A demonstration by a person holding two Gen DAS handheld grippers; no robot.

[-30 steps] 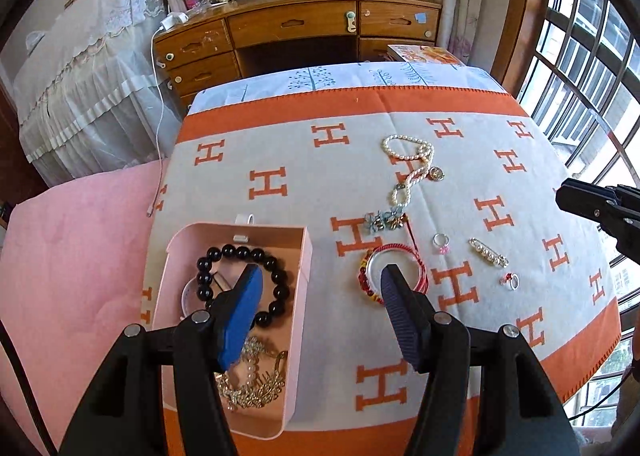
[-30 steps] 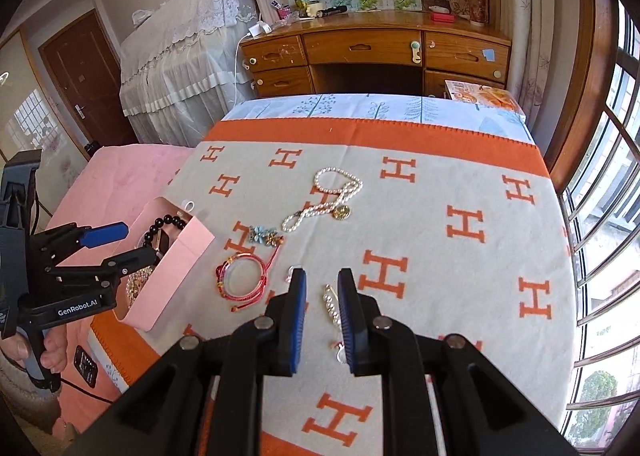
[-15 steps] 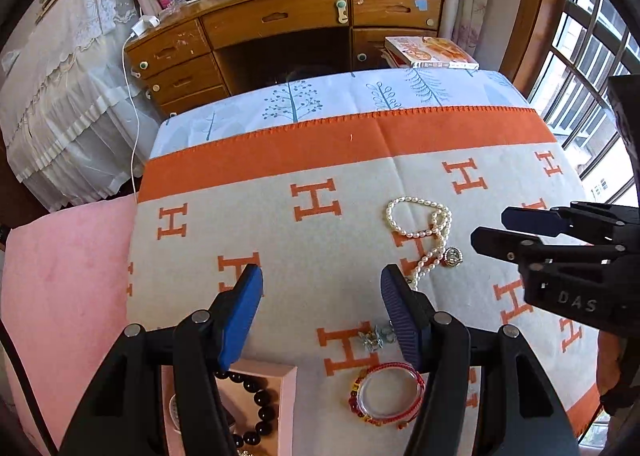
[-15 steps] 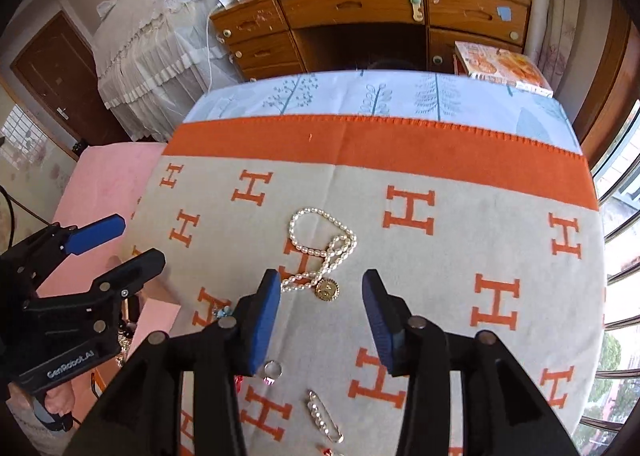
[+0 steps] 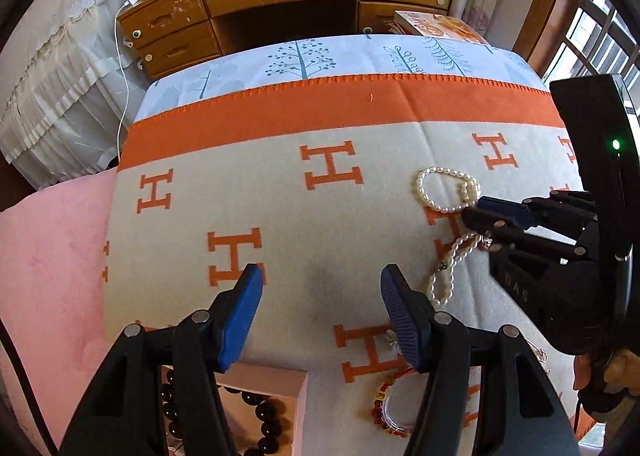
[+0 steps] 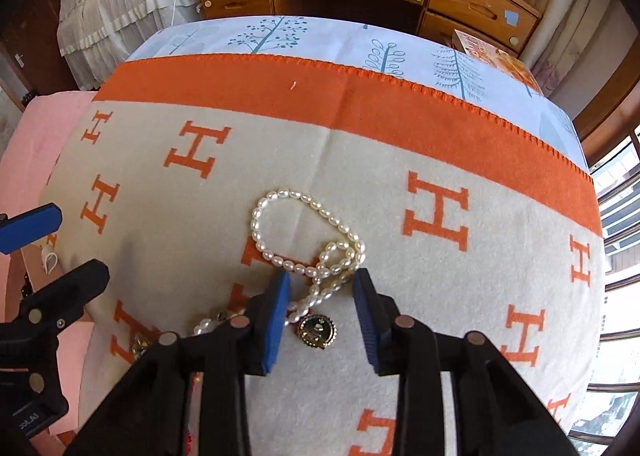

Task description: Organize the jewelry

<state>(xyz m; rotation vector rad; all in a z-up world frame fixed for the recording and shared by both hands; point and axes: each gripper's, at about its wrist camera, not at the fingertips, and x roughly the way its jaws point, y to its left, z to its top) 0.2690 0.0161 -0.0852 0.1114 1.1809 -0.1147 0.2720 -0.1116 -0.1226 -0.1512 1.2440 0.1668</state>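
Broadly, everything rests on the orange-and-cream blanket [image 6: 400, 256] with its H pattern, and the pink box [image 5: 264, 384] sits at its near left edge, already holding a black bead bracelet [image 5: 260, 408]. The left gripper [image 5: 322, 296] hovers above the box's far rim with its jaws spread wide and nothing between them; a red beaded bracelet [image 5: 384, 412] lies on the blanket just right of the box. The right gripper [image 6: 320, 284] is by far the nearer one to the pearl necklace [image 6: 304, 240]: its jaws are parted and straddle the strand where it doubles over, one pad to either side, the tips low to the blanket, though contact cannot be told. From those jaws the necklace's loop runs ahead and leftward, its loose tail trails back to the left under the fingers, and its gold pendant [image 6: 318, 330] lies just behind the tips. Closing here should catch the crossing strands. The pearls are small, oval and cream-white, likely to drape limply once lifted.
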